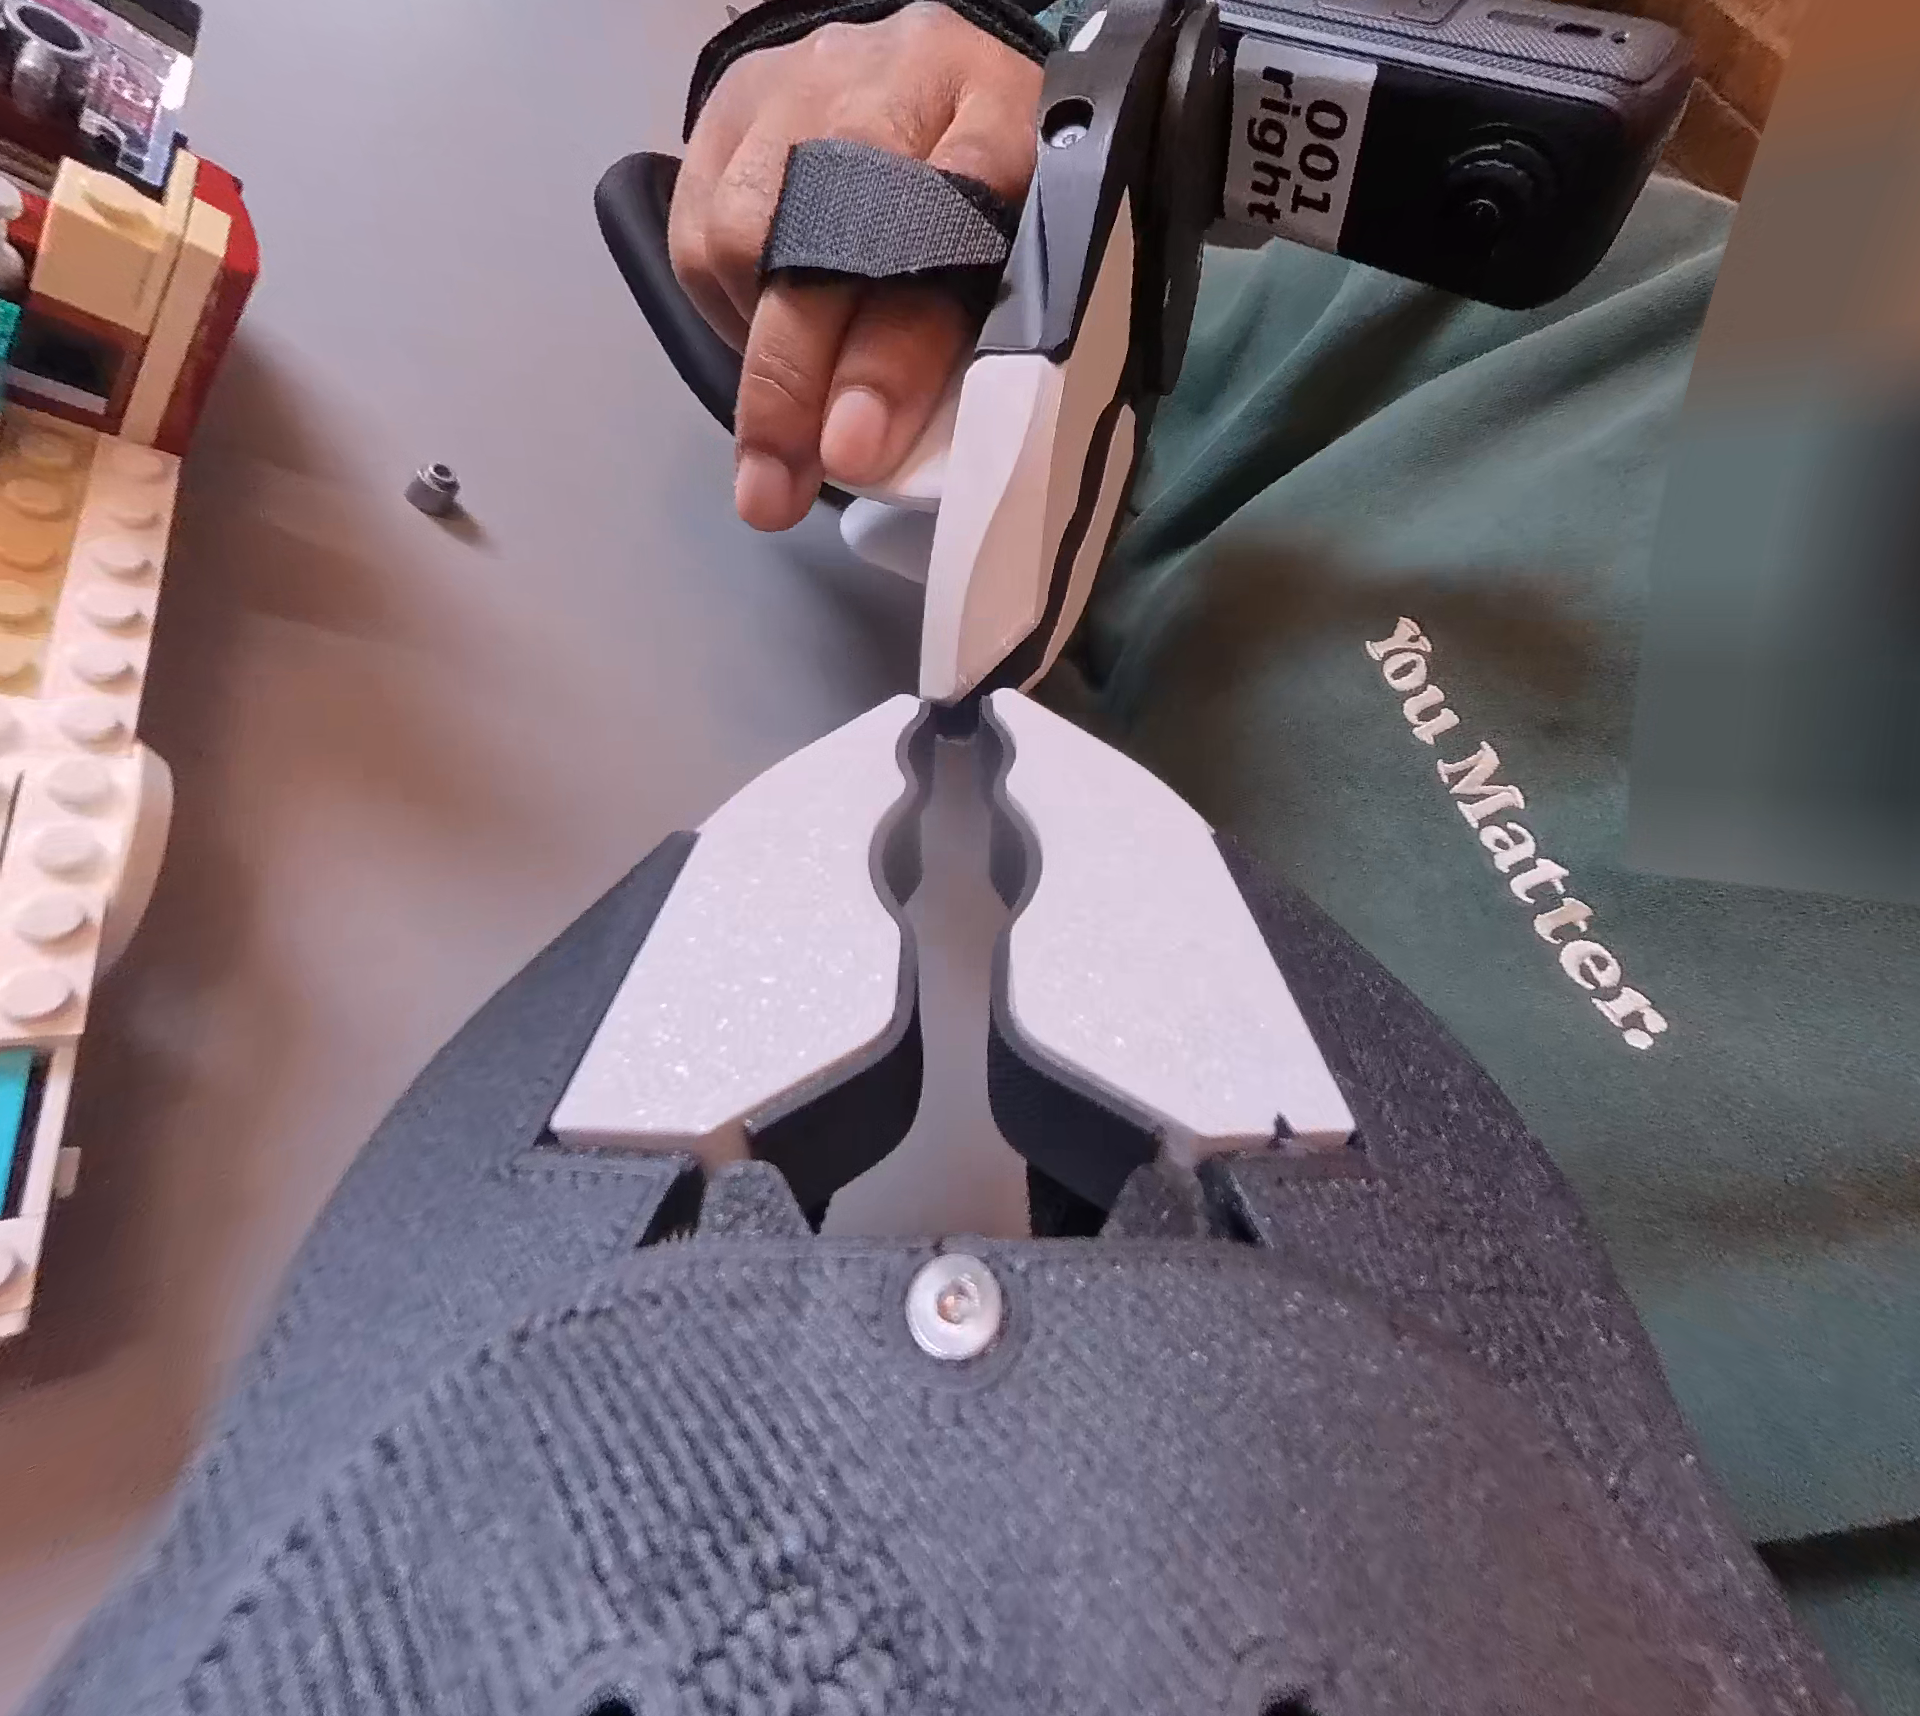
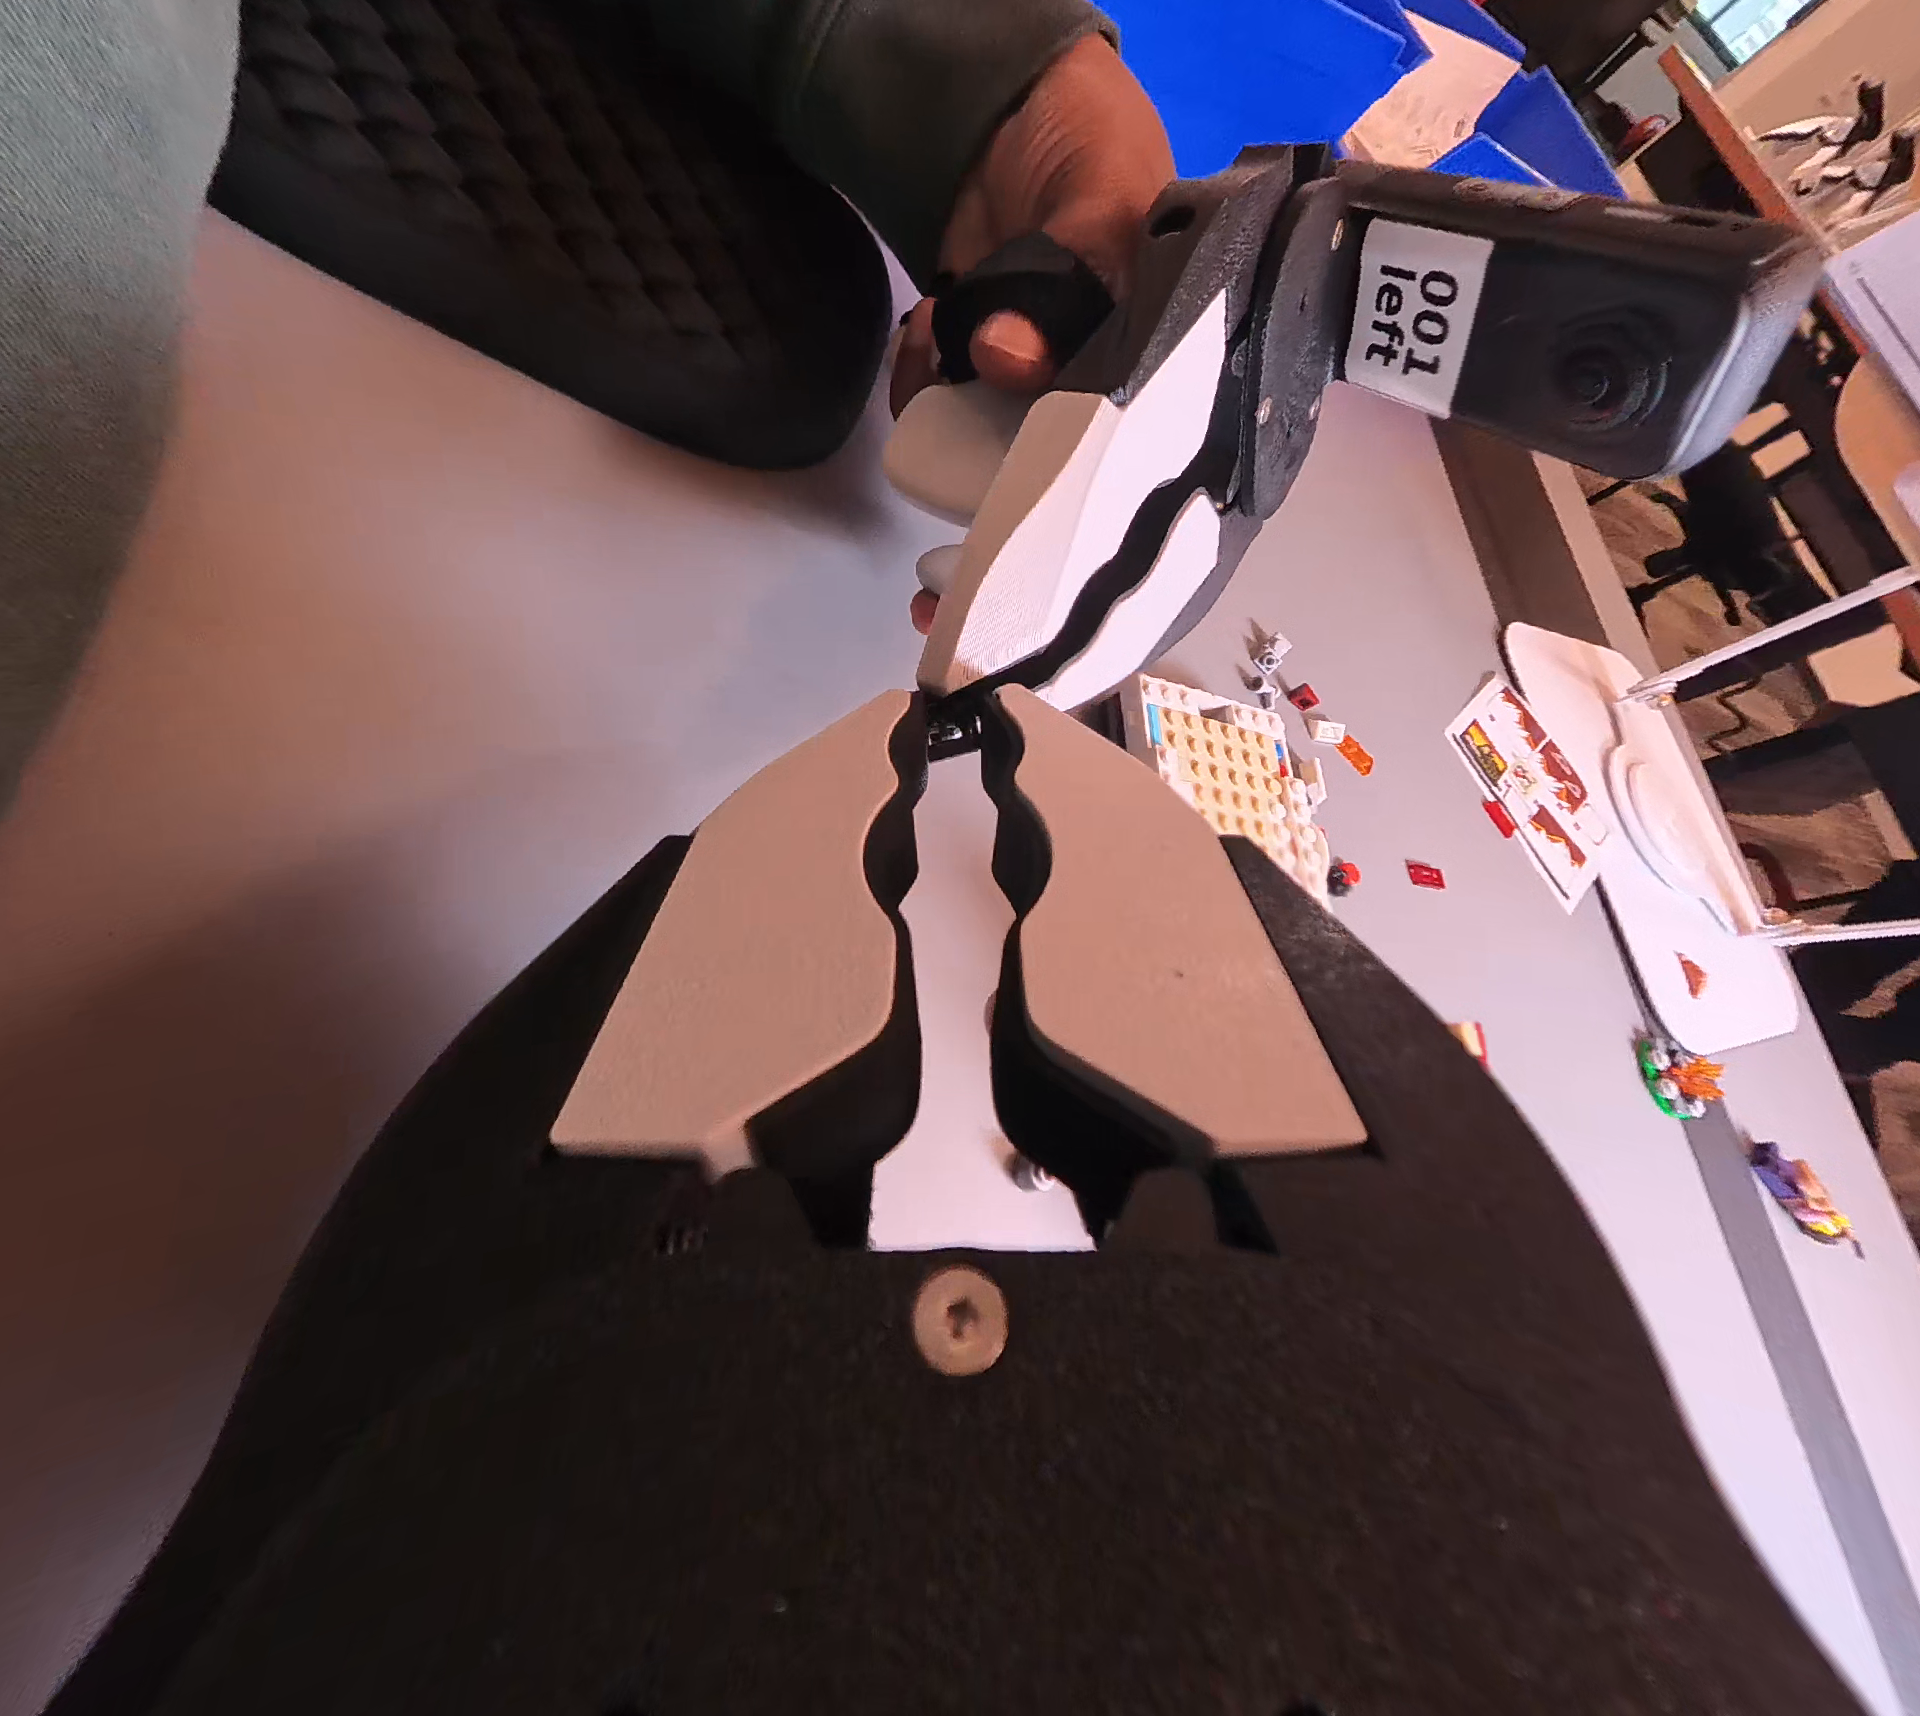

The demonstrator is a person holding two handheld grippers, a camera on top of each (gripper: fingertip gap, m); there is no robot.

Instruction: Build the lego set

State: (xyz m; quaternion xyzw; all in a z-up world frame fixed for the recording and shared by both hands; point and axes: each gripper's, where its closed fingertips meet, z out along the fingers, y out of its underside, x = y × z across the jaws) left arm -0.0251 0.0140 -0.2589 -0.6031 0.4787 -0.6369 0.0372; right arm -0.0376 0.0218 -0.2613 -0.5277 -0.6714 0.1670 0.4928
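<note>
My left gripper (image 1: pixel 951 712) and my right gripper (image 2: pixel 951 712) meet tip to tip above the grey table. A small black lego piece (image 1: pixel 952 724) sits pinched between the left fingertips, and it also shows between the right fingertips in the right wrist view (image 2: pixel 951 739). I cannot tell whether it is one piece or two joined. The right gripper (image 1: pixel 971 687) comes down from above in the left wrist view. The left gripper (image 2: pixel 987 687) comes in from the upper right in the right wrist view. The partly built set, a tan and white studded plate (image 1: pixel 83 731) with a dark red and tan block (image 1: pixel 156 284), lies on the table (image 2: pixel 1231 767).
A small grey round piece (image 1: pixel 434 487) lies loose on the table. Several loose pieces (image 2: pixel 1299 695), a sticker sheet (image 2: pixel 1527 783), a white tray (image 2: pixel 1683 835) and small figures (image 2: pixel 1683 1079) lie to the right. Blue bins (image 2: pixel 1247 4) stand at the back. A black mesh seat (image 2: pixel 520 160) is behind. Both grippers' tips are close together, under 4 cm apart. From either gripper's tips it is about 20 cm to the black mesh seat (image 2: pixel 520 160).
</note>
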